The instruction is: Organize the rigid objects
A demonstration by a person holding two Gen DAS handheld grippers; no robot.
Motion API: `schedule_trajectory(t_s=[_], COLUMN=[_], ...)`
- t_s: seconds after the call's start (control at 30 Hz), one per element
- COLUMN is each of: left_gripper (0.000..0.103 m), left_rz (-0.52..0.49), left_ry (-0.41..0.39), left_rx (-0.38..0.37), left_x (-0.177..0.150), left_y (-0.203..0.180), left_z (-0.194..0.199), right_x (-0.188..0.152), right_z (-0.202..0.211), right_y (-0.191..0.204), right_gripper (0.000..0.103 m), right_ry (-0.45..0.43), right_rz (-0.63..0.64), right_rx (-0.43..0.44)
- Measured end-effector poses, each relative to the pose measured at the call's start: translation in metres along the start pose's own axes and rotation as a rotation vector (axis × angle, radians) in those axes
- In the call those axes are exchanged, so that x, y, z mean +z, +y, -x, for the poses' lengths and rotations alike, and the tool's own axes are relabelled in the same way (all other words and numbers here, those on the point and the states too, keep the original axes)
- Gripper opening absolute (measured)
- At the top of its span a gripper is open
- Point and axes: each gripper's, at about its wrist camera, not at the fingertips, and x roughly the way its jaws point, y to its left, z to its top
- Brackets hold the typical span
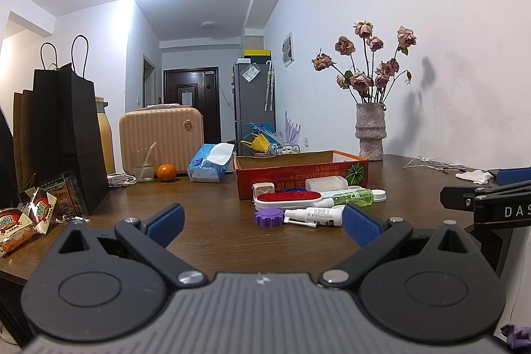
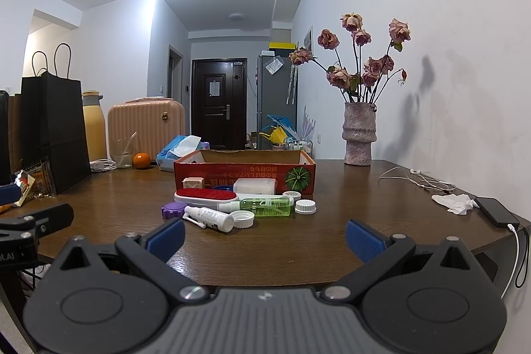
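A pile of small things lies in front of a red cardboard box (image 2: 245,176) on the brown table: a red-and-white lint brush (image 2: 205,195), a green spray bottle (image 2: 265,206), a white spray bottle (image 2: 209,218), a purple lid (image 2: 172,209), white lids (image 2: 305,206) and a white case (image 2: 254,186). The box (image 1: 298,171), brush (image 1: 287,199) and purple lid (image 1: 268,217) also show in the left wrist view. My left gripper (image 1: 264,223) is open and empty, low over the table before the pile. My right gripper (image 2: 265,238) is open and empty, near the table's front edge.
A vase of dried roses (image 2: 360,135) stands at the back right by the wall. A phone (image 2: 496,211), tissue (image 2: 453,203) and earphone cable (image 2: 418,179) lie at right. Black paper bags (image 1: 63,135), snack packs (image 1: 30,214), a glass (image 1: 142,165), an orange (image 1: 166,172), a tissue pack (image 1: 210,163) and a suitcase (image 1: 161,138) are at left.
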Motion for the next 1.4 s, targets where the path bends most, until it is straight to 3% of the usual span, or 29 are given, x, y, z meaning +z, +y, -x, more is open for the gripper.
schedule_trajectory(t_s=[1.4], left_gripper=[0.103], left_rz=[-0.002], left_ry=[0.005], left_rx=[0.001], left_x=[-0.0013], left_y=[-0.0002], left_z=[-0.0008], right_x=[-0.0049], right_z=[-0.0030], right_y=[-0.0009], right_gripper=[0.103], right_ry=[0.003], right_rz=[-0.015], right_rx=[-0.002])
